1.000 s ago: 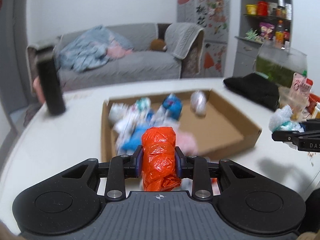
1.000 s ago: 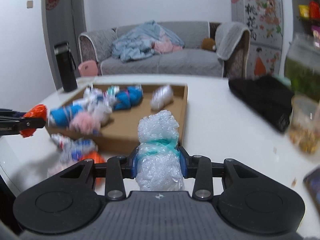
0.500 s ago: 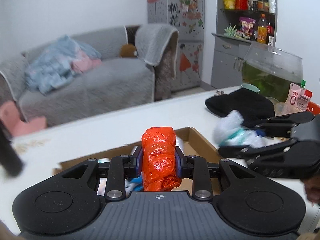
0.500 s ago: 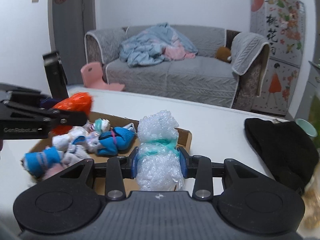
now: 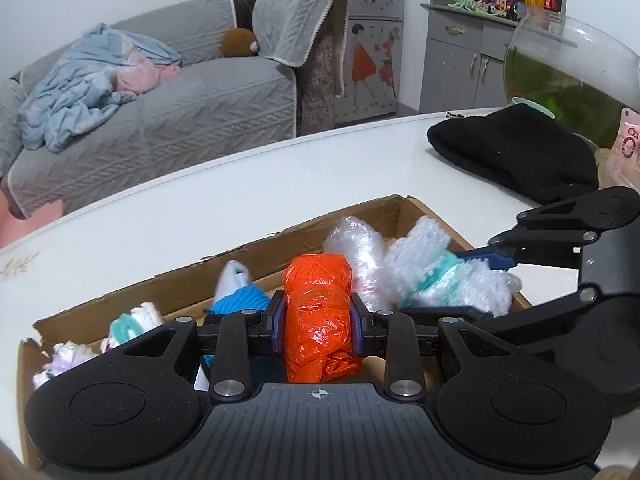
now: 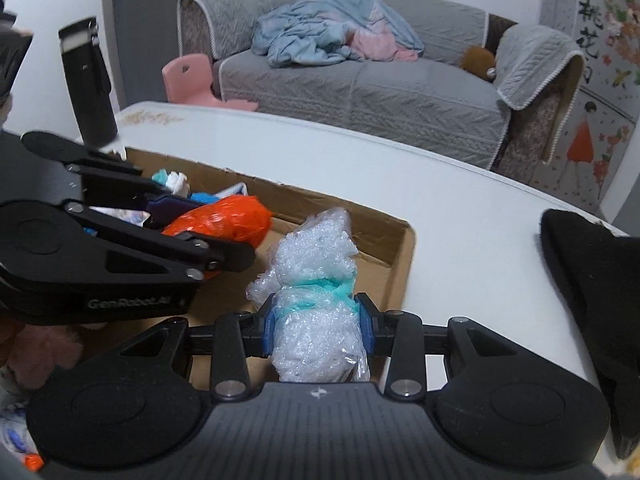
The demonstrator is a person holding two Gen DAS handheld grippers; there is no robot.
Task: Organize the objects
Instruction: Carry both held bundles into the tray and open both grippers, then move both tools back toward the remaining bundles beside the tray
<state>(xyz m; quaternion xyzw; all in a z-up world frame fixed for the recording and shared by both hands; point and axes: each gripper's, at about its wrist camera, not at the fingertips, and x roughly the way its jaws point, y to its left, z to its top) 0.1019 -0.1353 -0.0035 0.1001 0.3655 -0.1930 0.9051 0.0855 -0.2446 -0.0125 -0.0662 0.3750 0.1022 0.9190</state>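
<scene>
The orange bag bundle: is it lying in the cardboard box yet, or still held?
Held. The left gripper is shut on the orange bag bundle, pads pressing both sides, above the open cardboard box; not released.

R tongs [image 6: 319, 330] clamp bubble-wrap bundle [image 6: 316, 300] over cardboard box [image 6: 400, 264]; L tongs [image 6: 224, 248] w/ orange bundle [image 6: 224, 220] beside.

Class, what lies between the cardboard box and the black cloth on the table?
Only bare white table lies between the cardboard box and the black cloth, seen in the right wrist view.
</scene>
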